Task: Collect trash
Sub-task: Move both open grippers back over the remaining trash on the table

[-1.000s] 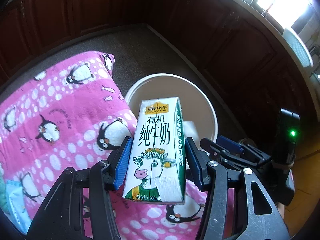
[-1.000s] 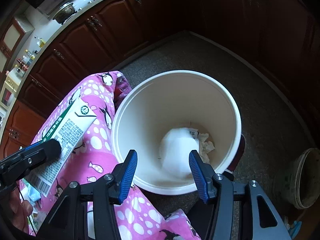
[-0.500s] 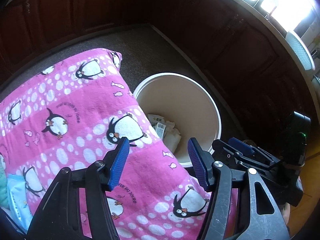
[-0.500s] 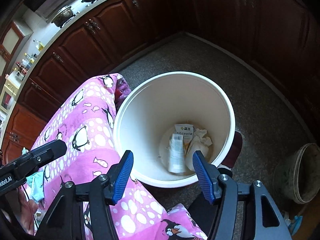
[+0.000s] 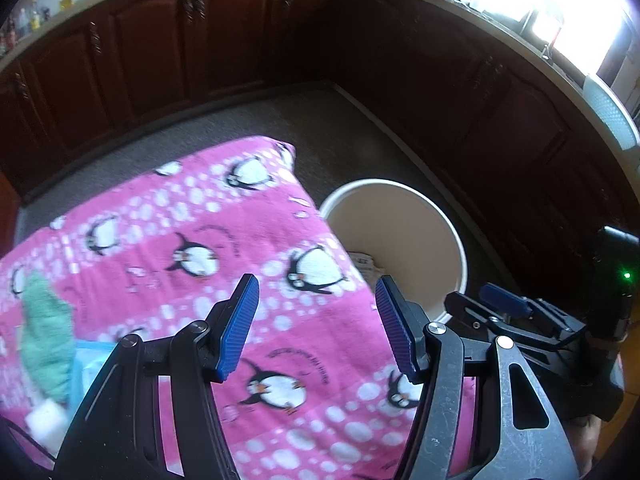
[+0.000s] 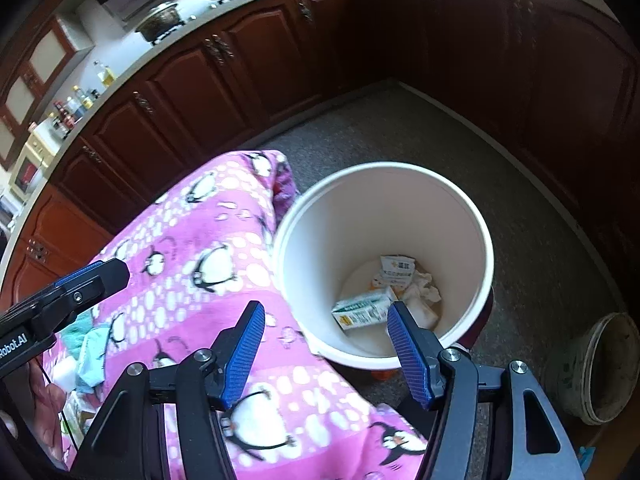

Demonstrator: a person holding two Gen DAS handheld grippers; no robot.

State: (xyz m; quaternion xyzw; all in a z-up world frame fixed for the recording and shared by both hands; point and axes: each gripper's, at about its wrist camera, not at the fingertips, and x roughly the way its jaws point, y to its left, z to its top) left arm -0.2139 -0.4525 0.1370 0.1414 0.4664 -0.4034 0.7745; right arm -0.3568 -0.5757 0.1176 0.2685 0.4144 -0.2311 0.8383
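A white trash bucket (image 6: 476, 220) stands on the floor beside a table under a pink penguin cloth (image 6: 200, 248). Inside it lie a green and white milk carton (image 6: 362, 312), another carton (image 6: 396, 270) and crumpled paper (image 6: 424, 286). My left gripper (image 5: 316, 320) is open and empty over the cloth (image 5: 200, 240), left of the bucket (image 5: 460, 248). My right gripper (image 6: 326, 354) is open and empty above the bucket's near rim. A green cloth (image 5: 44, 320), a pale blue packet (image 5: 86, 360) and a white item (image 5: 46, 416) lie at the left on the table.
Dark wood cabinets (image 5: 160, 40) ring the grey floor (image 6: 400, 128). A dirty bucket (image 6: 596, 368) stands at the right on the floor. The left gripper shows in the right wrist view (image 6: 60, 300), and the right gripper in the left wrist view (image 5: 520, 320).
The left gripper let go of the milk carton, which dropped into the bucket. The left gripper then pulled back left over the table. The right gripper has drawn back a little.
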